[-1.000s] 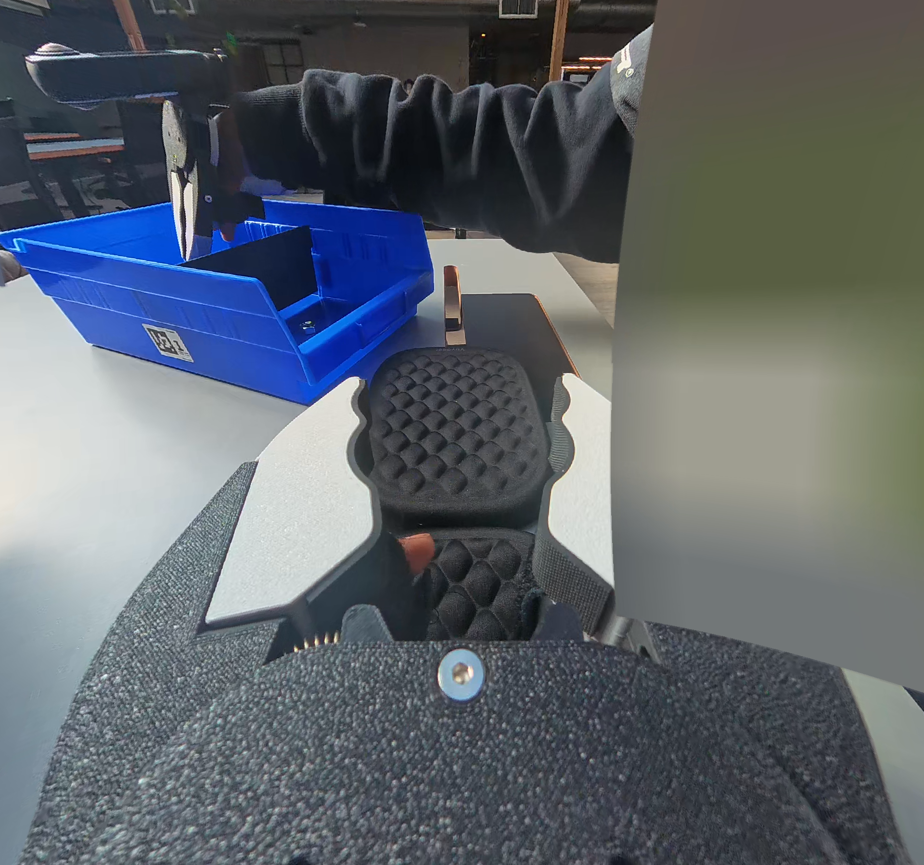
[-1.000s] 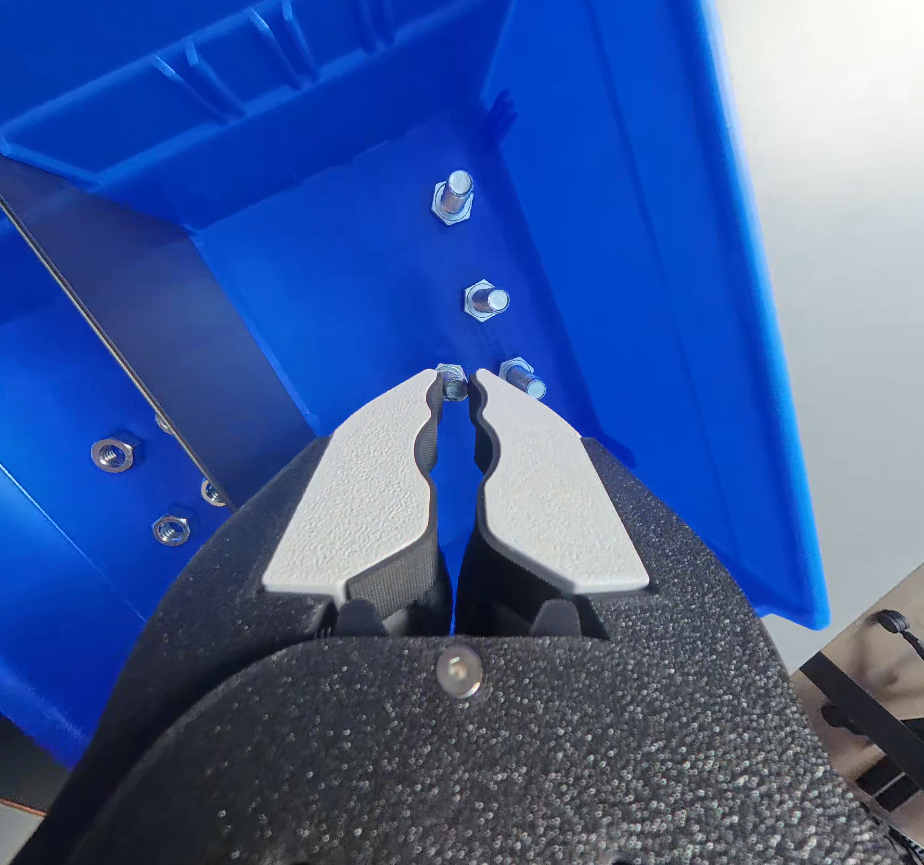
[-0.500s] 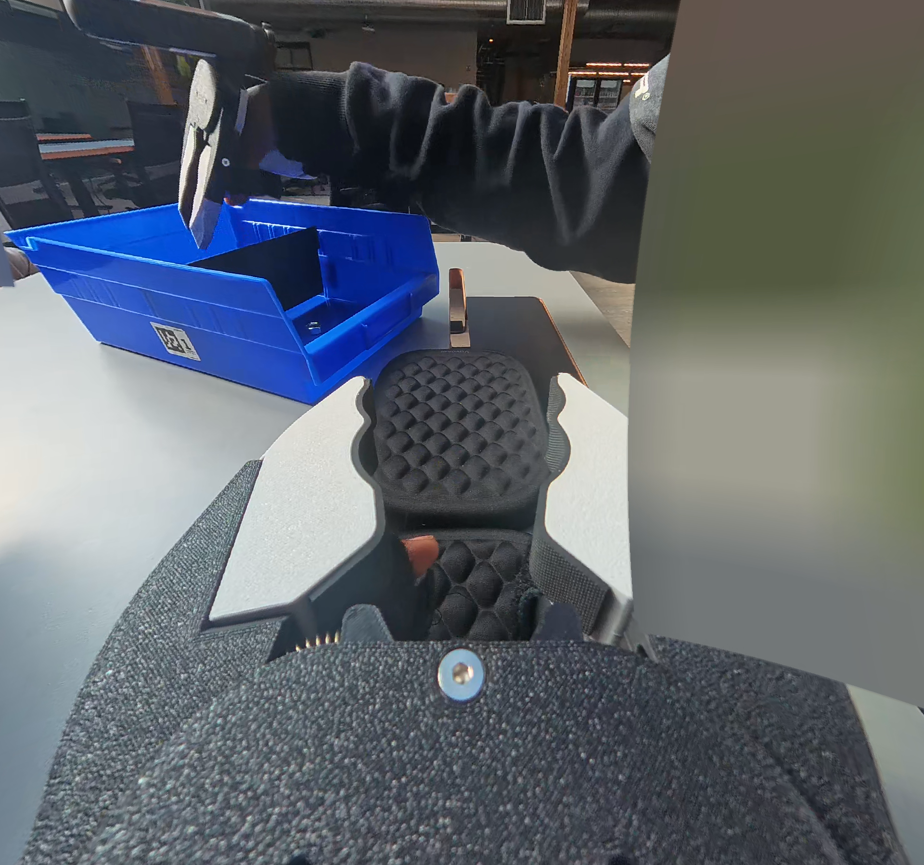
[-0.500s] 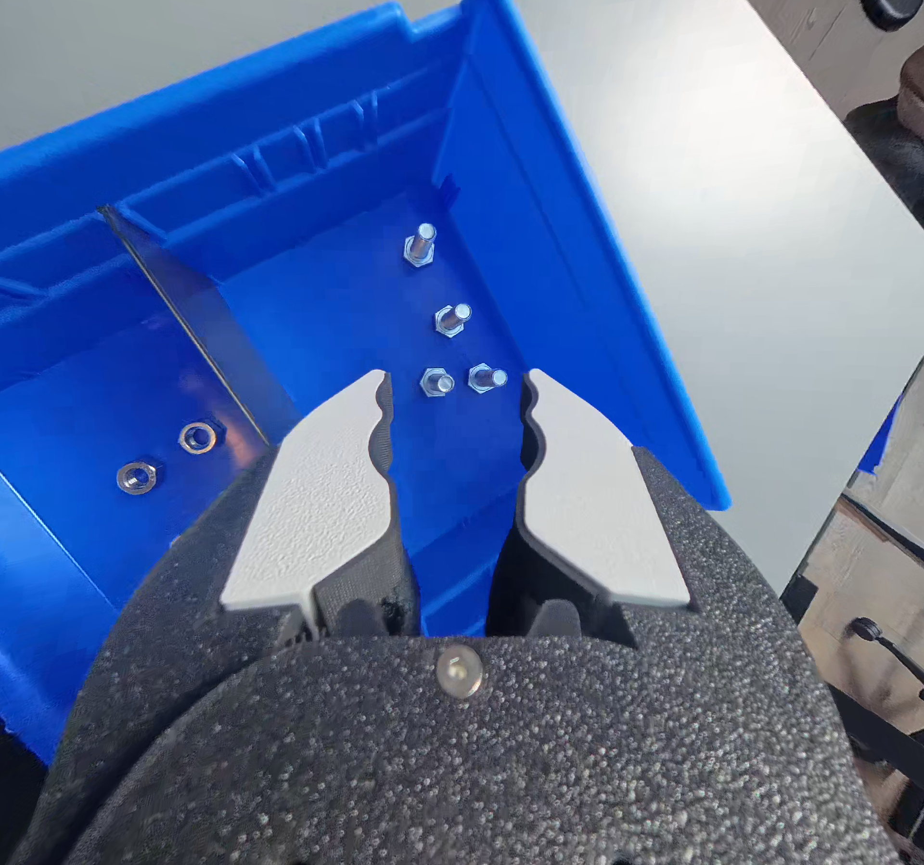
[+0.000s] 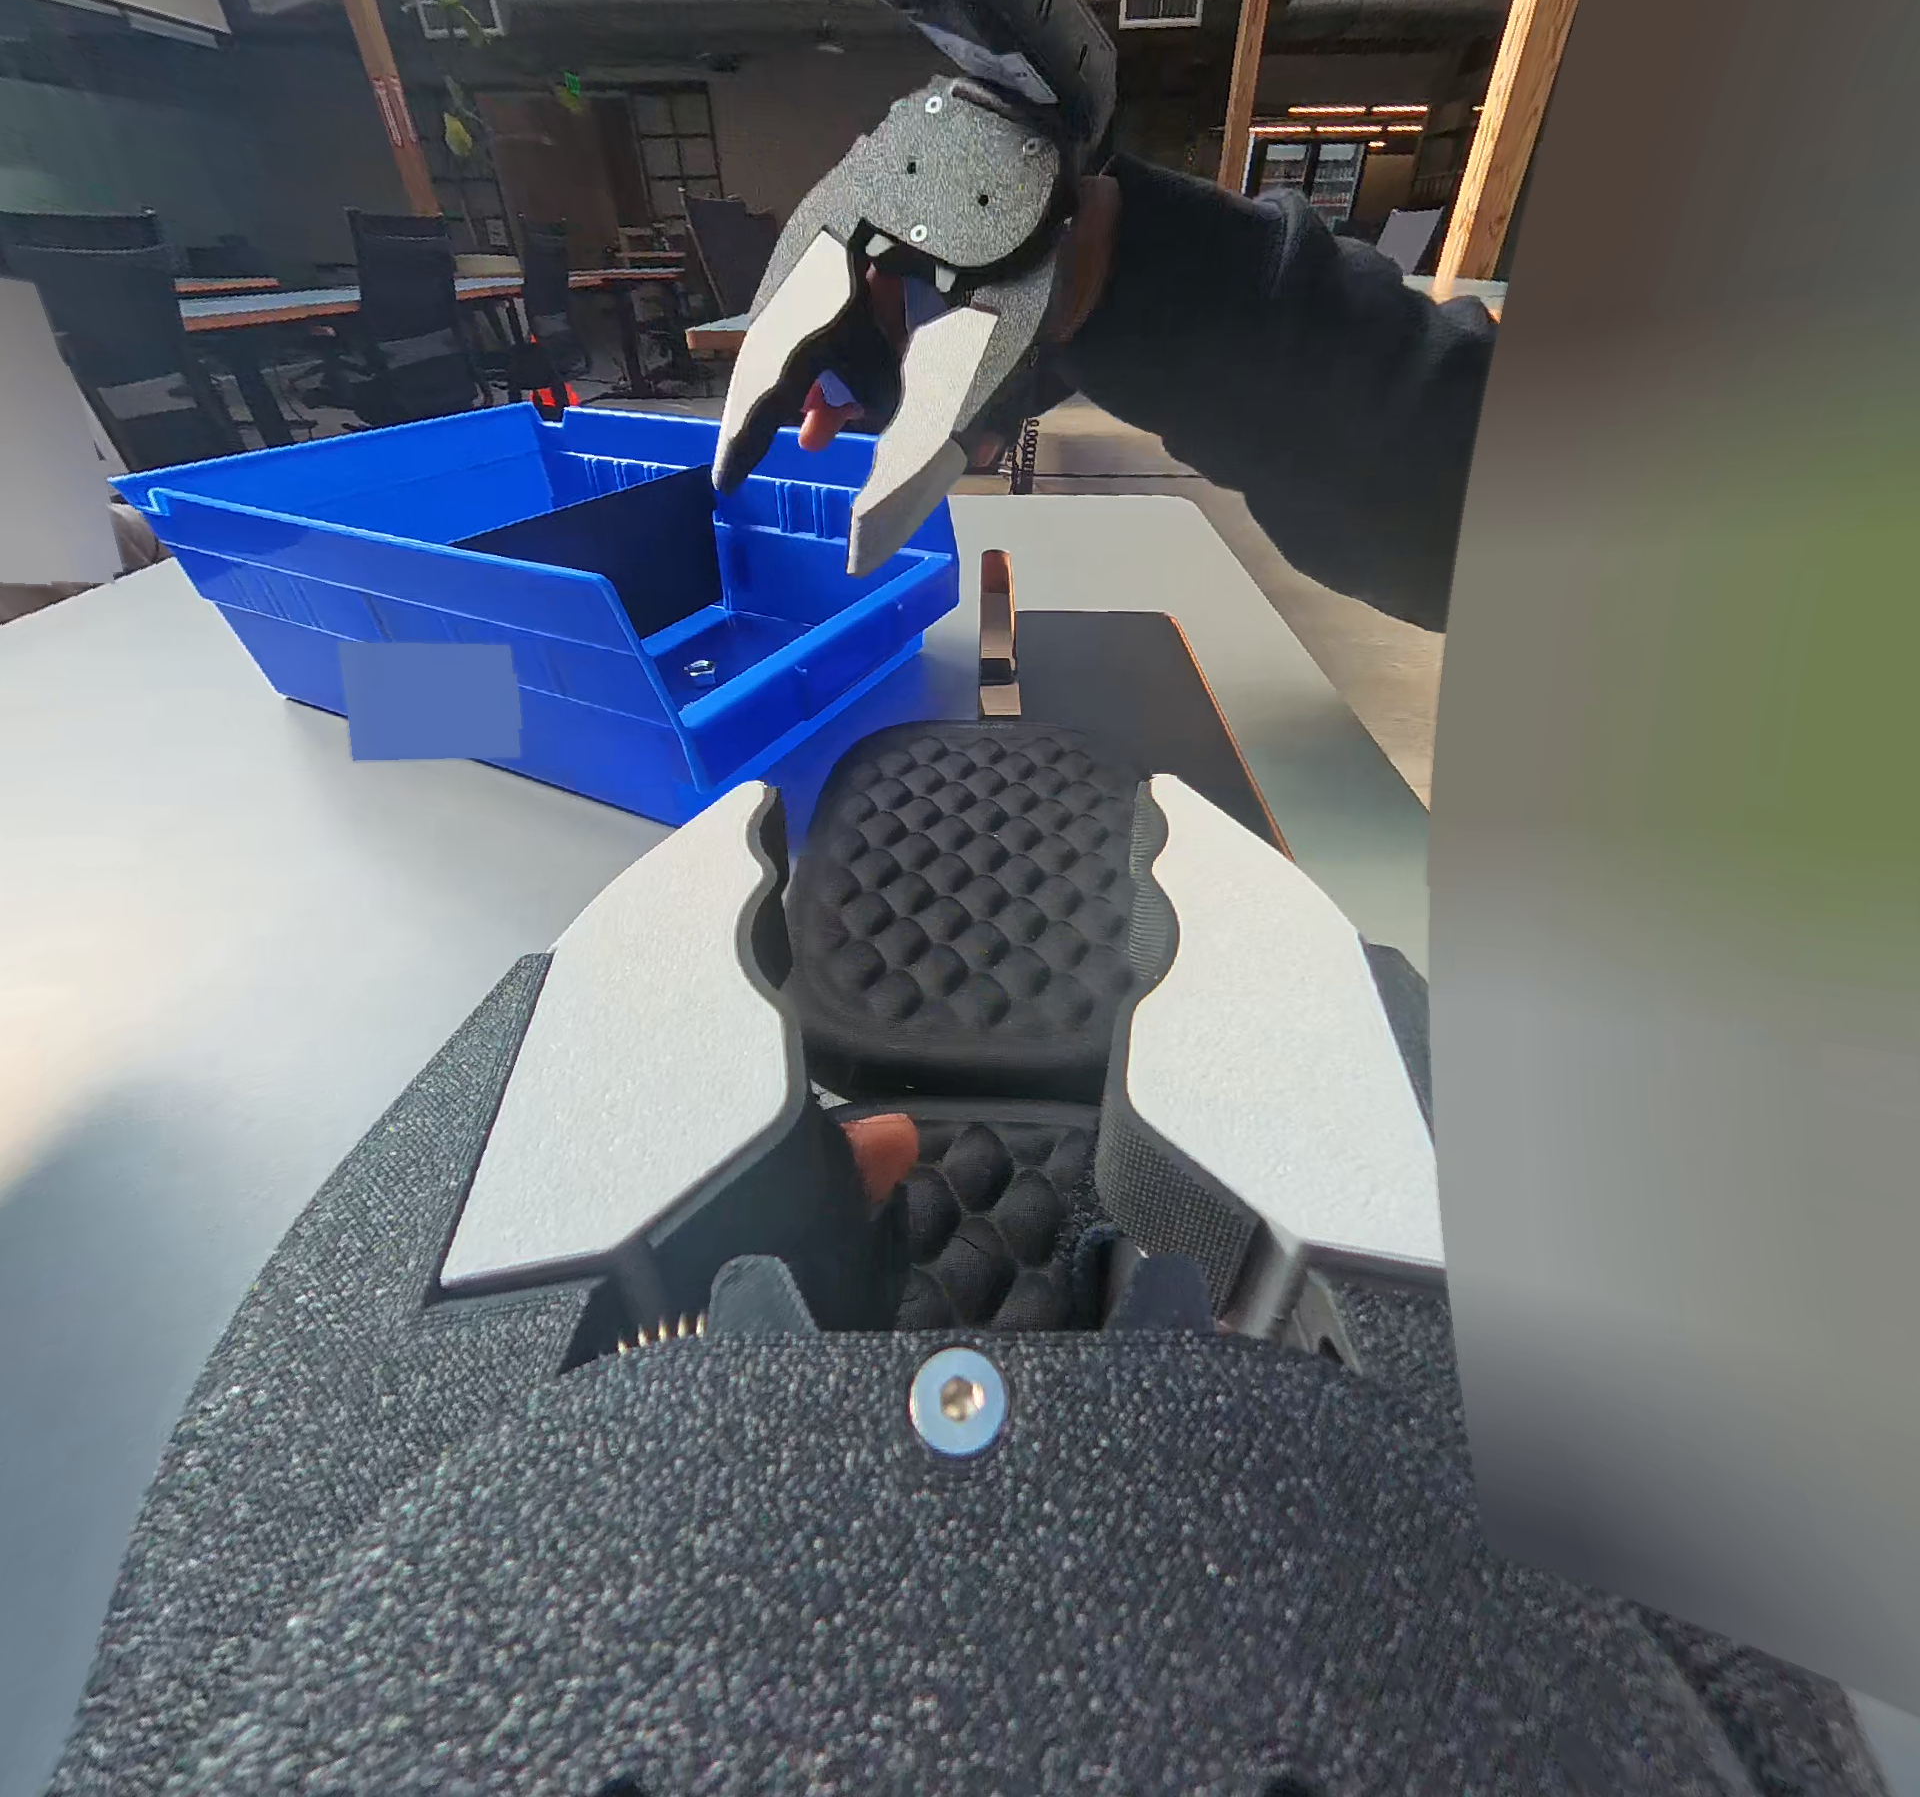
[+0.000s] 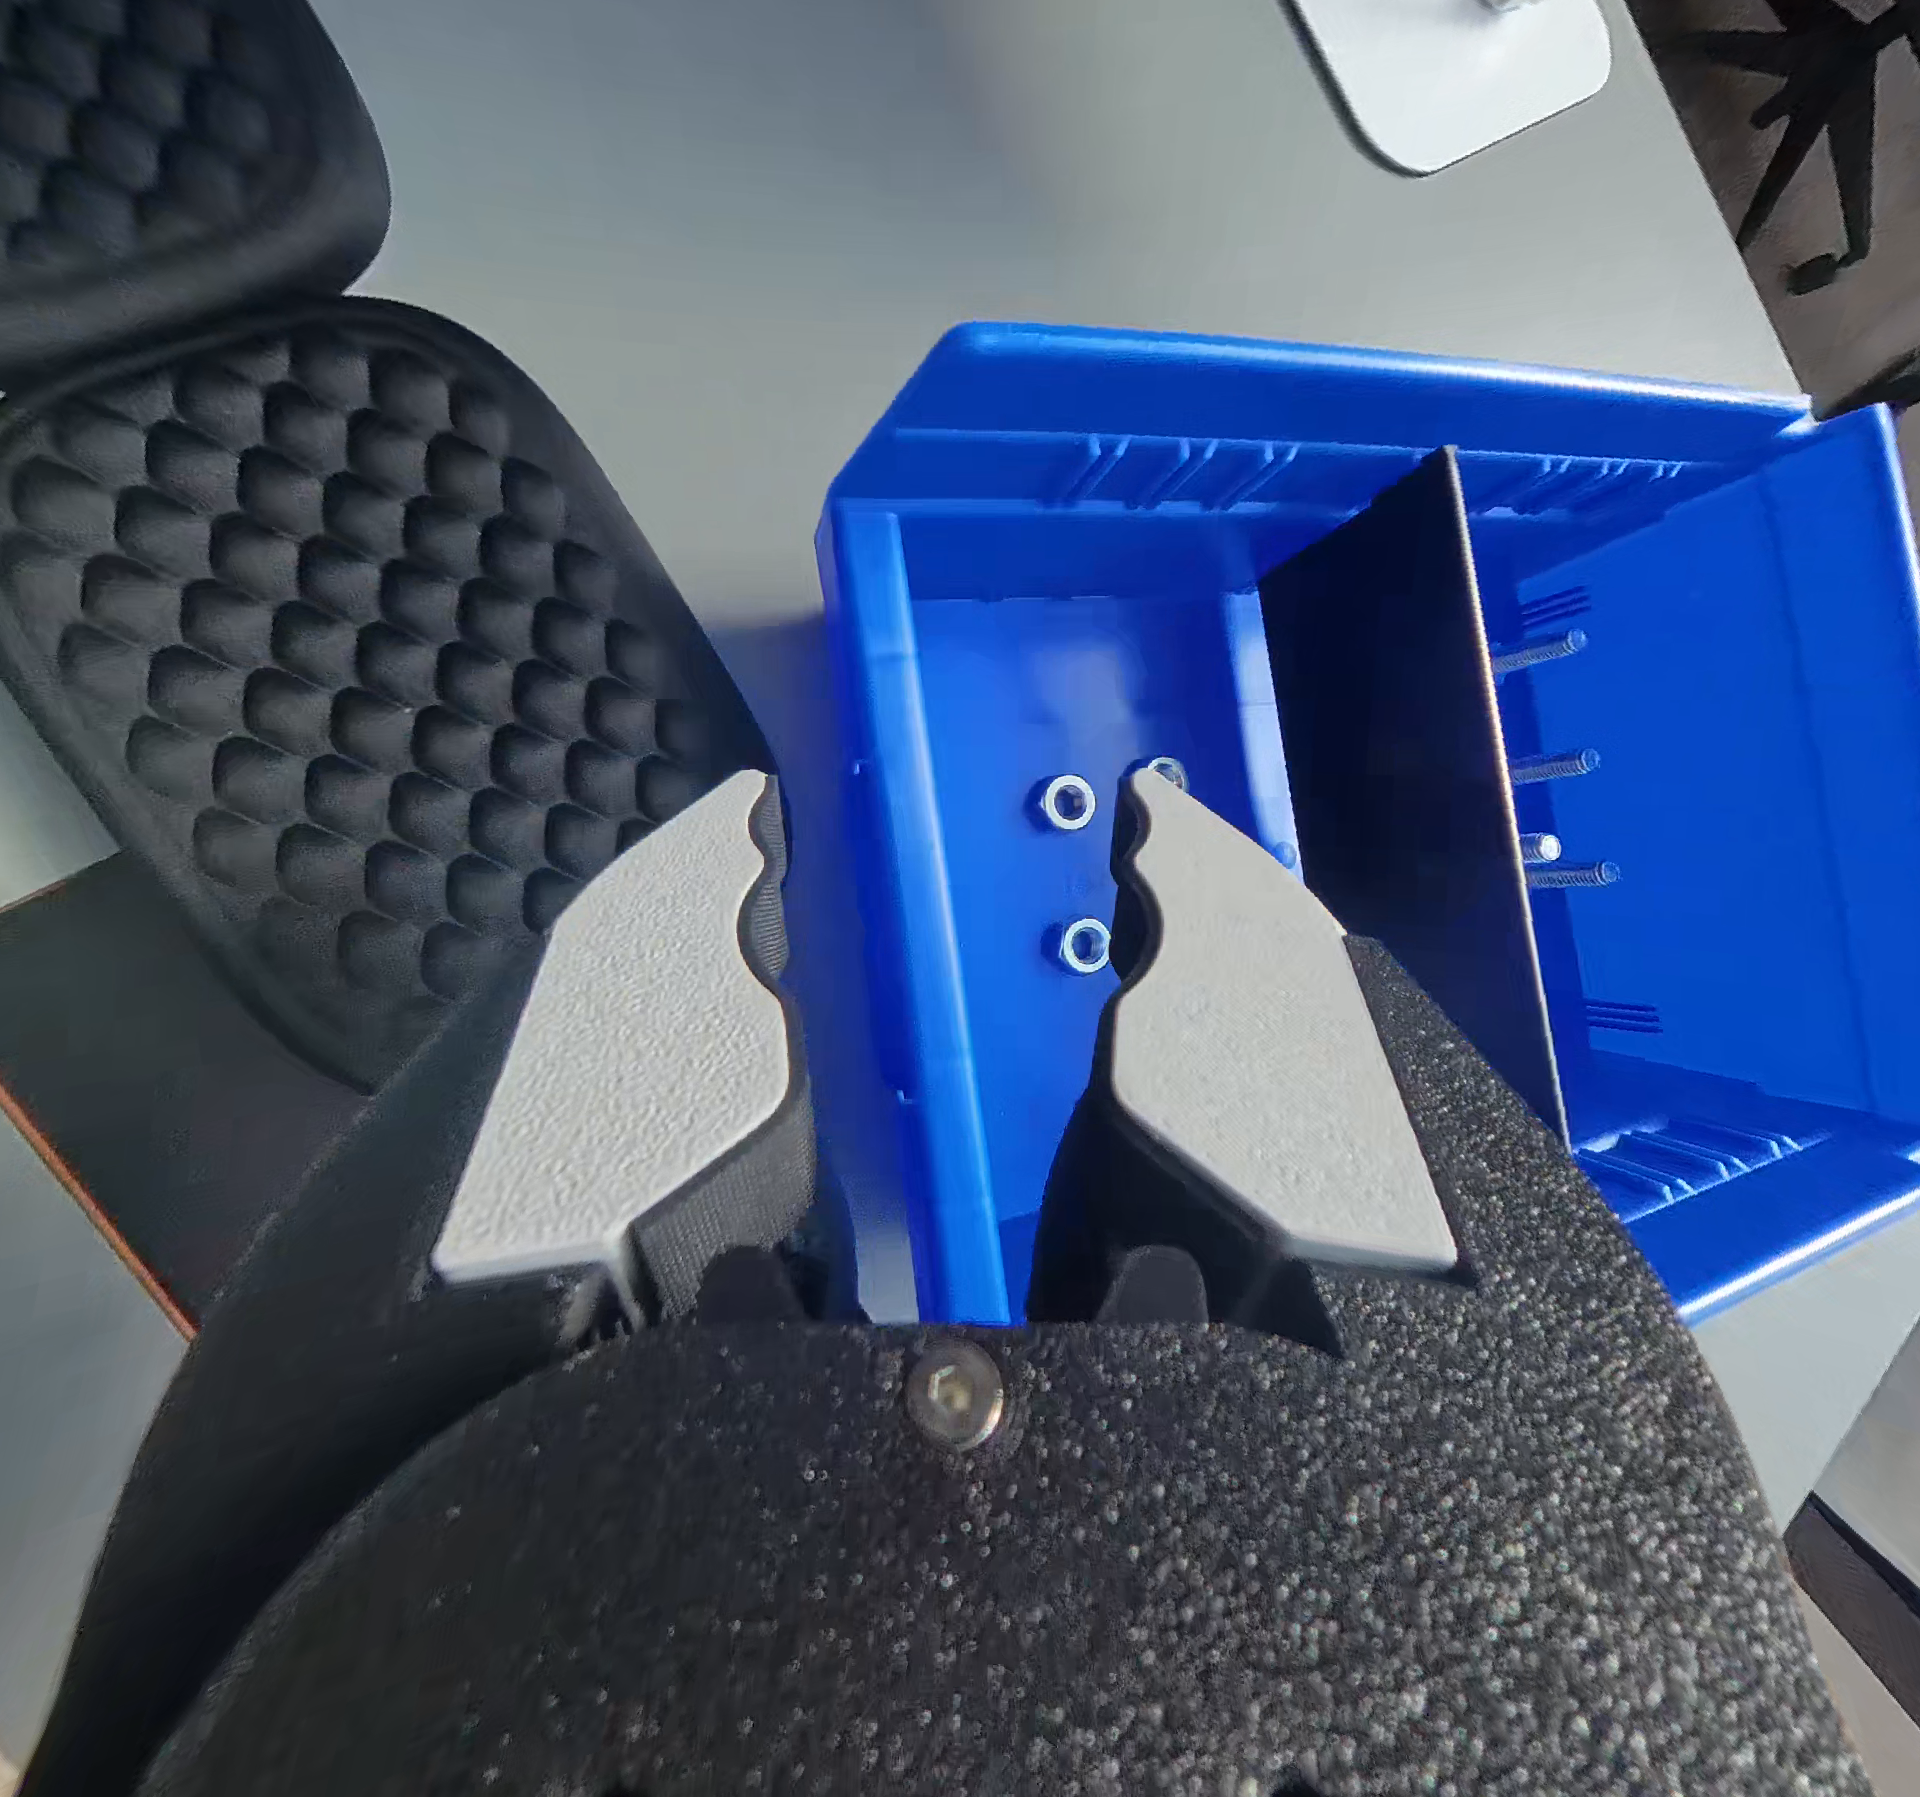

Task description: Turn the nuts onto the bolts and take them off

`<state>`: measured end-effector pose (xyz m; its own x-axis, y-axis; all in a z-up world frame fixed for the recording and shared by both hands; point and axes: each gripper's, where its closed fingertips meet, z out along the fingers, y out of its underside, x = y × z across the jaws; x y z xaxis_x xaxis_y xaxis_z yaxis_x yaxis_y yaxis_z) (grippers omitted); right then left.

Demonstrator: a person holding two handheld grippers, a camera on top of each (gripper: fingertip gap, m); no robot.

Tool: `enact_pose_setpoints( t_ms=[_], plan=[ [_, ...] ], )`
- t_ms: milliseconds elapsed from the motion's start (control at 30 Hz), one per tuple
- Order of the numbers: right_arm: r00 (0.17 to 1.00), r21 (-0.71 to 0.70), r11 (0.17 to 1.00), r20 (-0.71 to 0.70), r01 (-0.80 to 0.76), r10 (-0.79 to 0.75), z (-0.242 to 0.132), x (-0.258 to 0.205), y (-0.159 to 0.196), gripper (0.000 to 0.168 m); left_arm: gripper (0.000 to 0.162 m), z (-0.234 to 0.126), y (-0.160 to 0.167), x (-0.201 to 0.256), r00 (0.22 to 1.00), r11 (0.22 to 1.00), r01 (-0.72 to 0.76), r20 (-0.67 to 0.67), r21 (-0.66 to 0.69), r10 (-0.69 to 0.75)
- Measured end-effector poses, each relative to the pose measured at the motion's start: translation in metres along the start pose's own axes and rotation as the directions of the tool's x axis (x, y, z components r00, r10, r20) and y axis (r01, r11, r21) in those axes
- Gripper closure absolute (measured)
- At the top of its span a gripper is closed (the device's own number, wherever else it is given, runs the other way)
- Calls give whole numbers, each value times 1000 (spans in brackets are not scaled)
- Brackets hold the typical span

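Note:
A blue bin [image 5: 436,542] stands on the grey table, split by a black divider [image 6: 1382,812]. One compartment holds loose nuts [image 6: 1068,800], the other several bolts [image 6: 1553,765]. One nut [image 5: 699,672] also shows in the left wrist view. My right gripper [image 6: 951,791] is open and empty, hanging over the nut compartment; the left wrist view shows it [image 5: 805,511] above the bin's near end. My left gripper [image 5: 956,802] is open and low over a black dimpled cushion [image 5: 966,895], which shows between its fingers; I see nothing held.
The cushion [image 6: 332,667] lies on a dark board [image 5: 1101,667] beside the bin, with a small brown upright piece [image 5: 995,625] on it. A person's black sleeve [image 5: 1247,376] reaches across. A pale stand base [image 6: 1434,33] sits beyond the bin. Chairs and tables stand far off. Some 20 cm of space lies between my two pairs of fingers.
My right gripper was shut on a bolt in the bin, opened and left it there, then rose and swung over to the nut compartment. My left gripper has hardly moved.

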<state>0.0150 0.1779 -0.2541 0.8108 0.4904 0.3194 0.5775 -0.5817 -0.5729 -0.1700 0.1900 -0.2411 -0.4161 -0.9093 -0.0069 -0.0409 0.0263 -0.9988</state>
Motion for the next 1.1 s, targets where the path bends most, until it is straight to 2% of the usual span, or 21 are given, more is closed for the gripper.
enact_pose_setpoints(
  t_ms=[133,233,300,400,533,667,767,867,1000,1067,1100],
  plan=[
    [998,-160,986,17,57,-55,26,-12,28,107,96,-1,-1,-3,1000,1000,-4,28,-4,4],
    [999,-181,982,24,51,-48,38,-11,37,112,94,-3,-3,-2,999,1000,-9,49,-20,10],
    [998,-204,978,33,52,-47,43,-10,44,119,92,-6,-8,-3,997,1000,-4,75,-31,7],
    [995,-216,973,74,83,-68,46,-14,49,143,91,-19,-22,-2,991,999,24,133,-45,-18],
    [992,-200,974,79,110,-95,47,-14,48,143,86,-62,-31,2,970,981,58,242,-184,-12],
    [990,-184,975,88,124,-109,47,-14,48,143,85,-143,-40,0,908,931,73,411,-358,87],
    [988,-188,973,95,135,-119,47,-14,48,143,89,-225,-29,-7,827,819,159,527,-552,195],
    [988,-188,972,102,137,-120,47,-14,48,143,99,-298,4,-13,773,641,316,582,-699,253],
    [988,-189,972,100,138,-121,47,-14,48,143,108,-352,51,-20,761,440,447,589,-779,270],
    [988,-191,972,100,135,-117,47,-14,48,143,110,-370,68,-21,774,334,477,568,-813,280],
    [988,-192,972,101,136,-118,47,-14,48,143,112,-373,73,-21,783,309,477,557,-823,277]
  ],
)
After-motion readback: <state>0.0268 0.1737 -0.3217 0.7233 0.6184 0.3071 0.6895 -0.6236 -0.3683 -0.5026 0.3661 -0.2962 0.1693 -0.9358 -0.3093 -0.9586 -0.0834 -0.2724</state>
